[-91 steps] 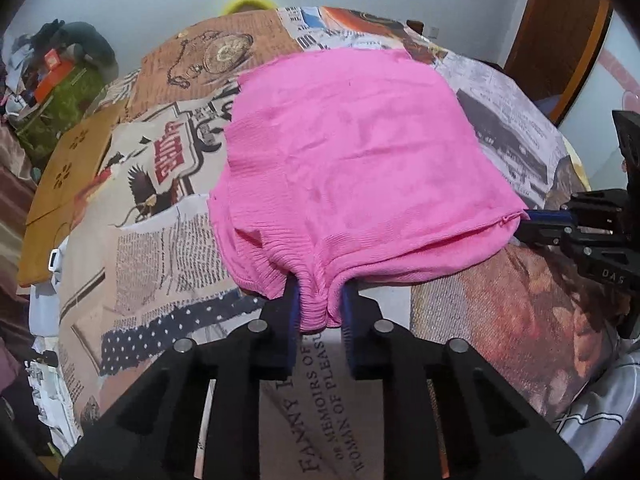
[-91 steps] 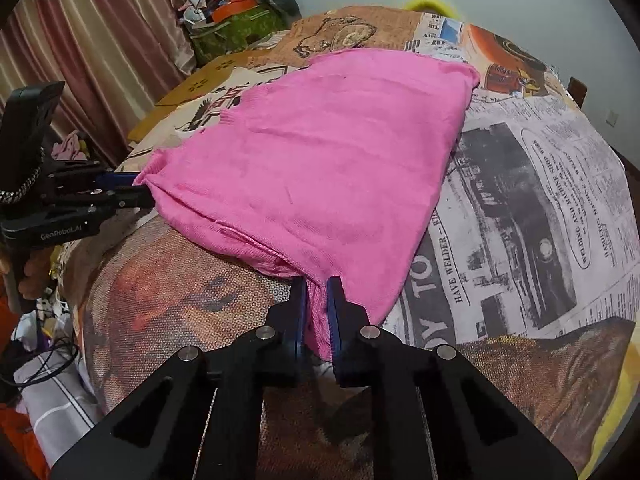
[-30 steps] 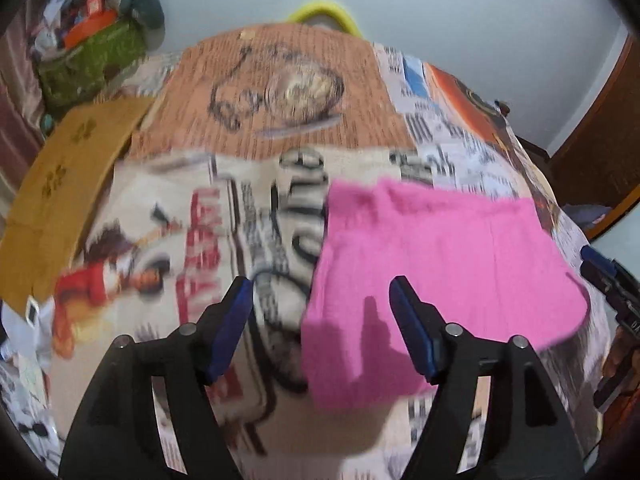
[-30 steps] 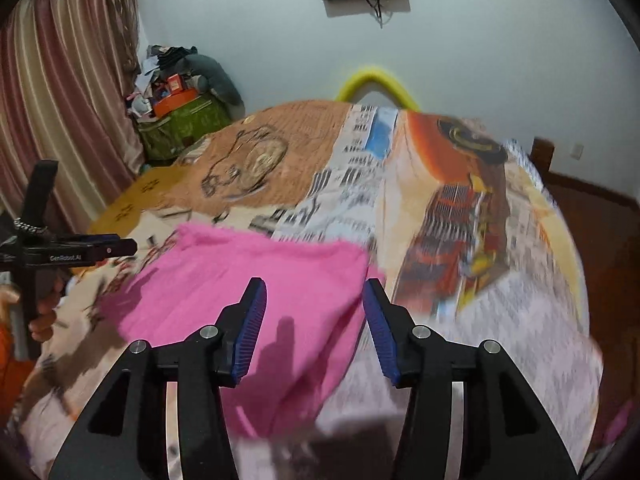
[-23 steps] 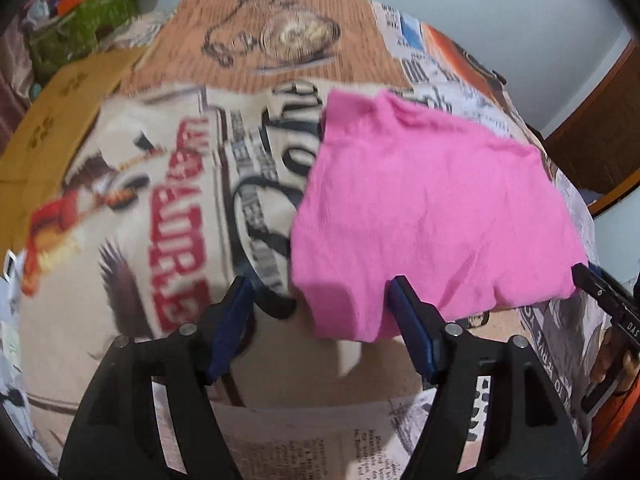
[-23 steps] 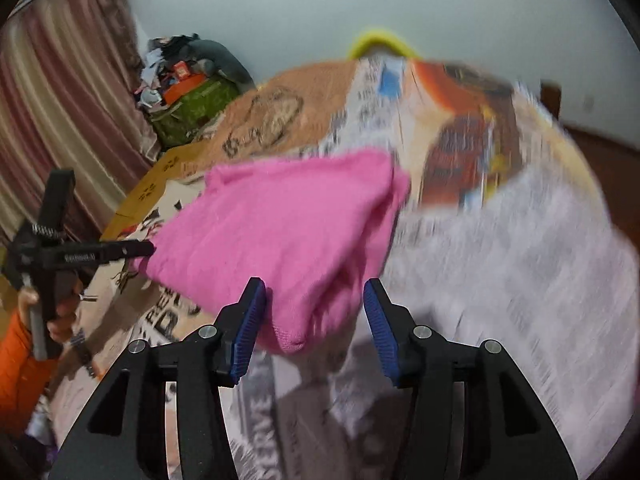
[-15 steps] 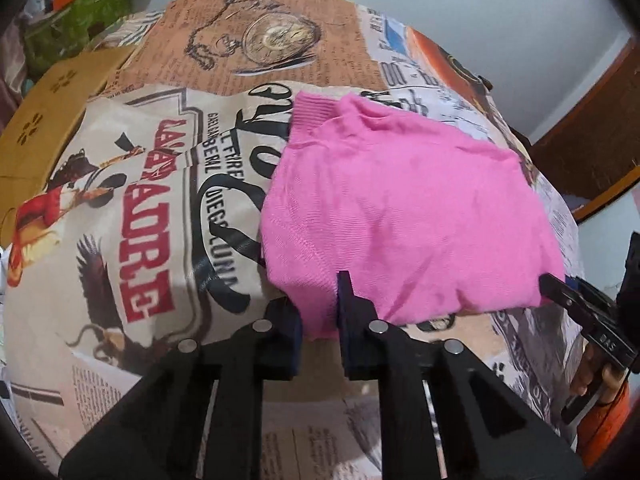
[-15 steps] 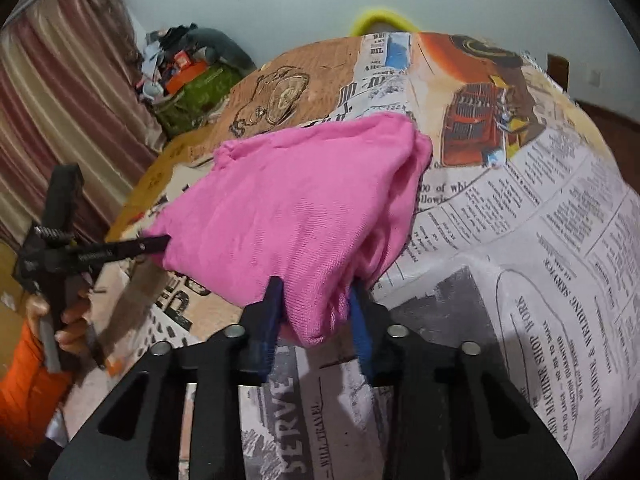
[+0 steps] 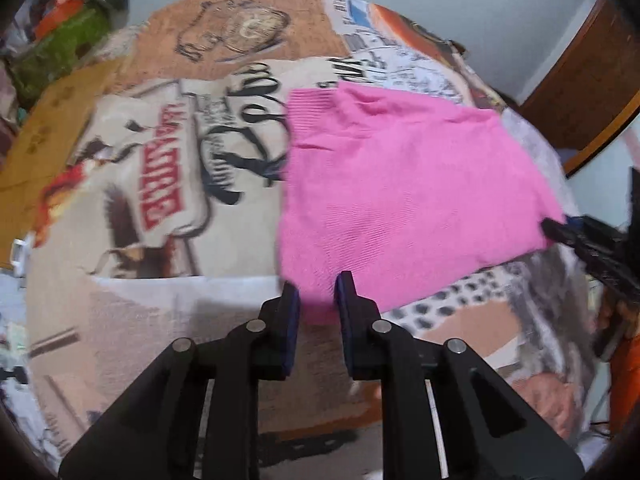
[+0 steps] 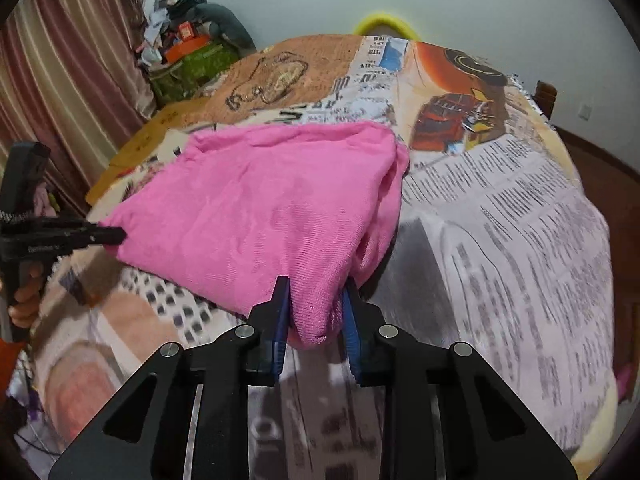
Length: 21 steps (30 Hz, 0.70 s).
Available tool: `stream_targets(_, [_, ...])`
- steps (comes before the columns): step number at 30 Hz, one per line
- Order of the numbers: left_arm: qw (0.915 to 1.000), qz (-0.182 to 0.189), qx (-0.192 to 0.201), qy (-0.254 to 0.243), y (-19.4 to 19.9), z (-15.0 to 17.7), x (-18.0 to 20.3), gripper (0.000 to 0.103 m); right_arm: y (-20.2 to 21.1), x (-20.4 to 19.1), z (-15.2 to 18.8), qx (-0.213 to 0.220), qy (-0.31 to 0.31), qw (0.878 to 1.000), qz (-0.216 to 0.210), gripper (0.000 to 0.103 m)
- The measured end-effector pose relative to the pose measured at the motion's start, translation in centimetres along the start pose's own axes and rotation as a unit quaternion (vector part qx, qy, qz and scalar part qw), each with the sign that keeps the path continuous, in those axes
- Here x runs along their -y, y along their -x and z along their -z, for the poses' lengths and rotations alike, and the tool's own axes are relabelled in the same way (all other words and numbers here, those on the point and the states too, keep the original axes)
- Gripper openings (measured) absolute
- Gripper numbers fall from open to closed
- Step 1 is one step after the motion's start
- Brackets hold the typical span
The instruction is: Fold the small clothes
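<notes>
A pink knitted garment (image 9: 400, 196) lies folded on the printed bedspread (image 9: 160, 208). My left gripper (image 9: 317, 300) is shut on its near left corner, with pink cloth pinched between the pads. My right gripper (image 10: 316, 312) is shut on the near right corner of the pink garment (image 10: 264, 208), where the layers bunch between the blue pads. The right gripper also shows at the right edge of the left wrist view (image 9: 560, 230). The left gripper shows at the left of the right wrist view (image 10: 108, 235), at the cloth's far corner.
The bedspread (image 10: 500, 220) covers a bed with newspaper and poster prints. A pile of clutter (image 10: 188, 52) stands by the striped curtain (image 10: 60, 80) at the back left. A yellow object (image 10: 386, 24) sits behind the bed. A wooden door (image 9: 592, 92) is at the right.
Both grippers, open over the folded garment a second ago, came down and shut on its near corners. They have since drawn the cloth slightly toward me.
</notes>
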<state>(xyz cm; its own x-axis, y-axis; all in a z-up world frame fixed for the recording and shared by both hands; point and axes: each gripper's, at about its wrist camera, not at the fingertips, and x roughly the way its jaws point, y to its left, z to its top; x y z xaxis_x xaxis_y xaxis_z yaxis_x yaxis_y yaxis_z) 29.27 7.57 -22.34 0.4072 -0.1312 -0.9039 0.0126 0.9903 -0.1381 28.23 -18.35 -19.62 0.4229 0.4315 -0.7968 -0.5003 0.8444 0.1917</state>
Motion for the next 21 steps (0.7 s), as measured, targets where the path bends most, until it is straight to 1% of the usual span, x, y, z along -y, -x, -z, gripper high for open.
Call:
stream_targets(1, [0.9999, -0.014, 0.004, -0.003, 0.4, 0.0, -0.1, 0.02, 0.3, -0.2, 0.1, 0.0, 0.007, 1.0, 0.006, 0.026])
stream_targets(3, [0.9993, -0.032, 0.017, -0.009, 1.2, -0.3, -0.4, 0.021, 1.0, -0.7, 0.1, 0.008, 0.029, 0.999, 0.032, 0.026])
stream_targets(5, [0.9984, -0.041, 0.033, -0.021, 2.1, -1.1, -0.1, 0.022, 1.8, -1.0, -0.4, 0.024, 0.05, 0.997, 0.056, 0.028])
stream_targets(6, [0.998, -0.041, 0.04, -0.028, 2.4, -1.7, 0.2, 0.024, 2.0, -1.1, -0.6, 0.031, 0.053, 0.996, 0.06, 0.029])
stream_targets(8, [0.9971, -0.04, 0.052, -0.039, 2.5, -3.0, 1.0, 0.035, 2.4, -1.1, -1.5, 0.047, 0.055, 0.996, 0.057, 0.033])
stream_targets(10, [0.9968, -0.031, 0.057, -0.047, 2.1, -4.5, 1.8, 0.038, 2.2, -1.2, -2.3, 0.059, 0.054, 0.995, 0.05, 0.038])
stream_targets(13, [0.9969, -0.013, 0.049, -0.059, 0.0, -7.2, 3.4, 0.038, 0.3, -1.4, -4.1, 0.06, 0.053, 0.996, 0.036, 0.041])
stream_targets(18, [0.9978, -0.007, 0.035, -0.057, -4.0, -10.6, 4.8, 0.038, -3.5, -1.3, -5.9, 0.039, 0.062, 0.997, 0.028, 0.041])
stream_targets(20, [0.9981, -0.011, 0.033, -0.05, -5.2, -11.6, 4.6, 0.038, -5.0, -1.0, -6.5, 0.032, 0.065, 0.997, 0.026, 0.041])
stream_targets(21, [0.9981, -0.021, 0.034, -0.048, -5.7, -11.9, 4.3, 0.038, -5.6, -0.6, -6.7, 0.027, 0.064, 0.997, 0.025, 0.041])
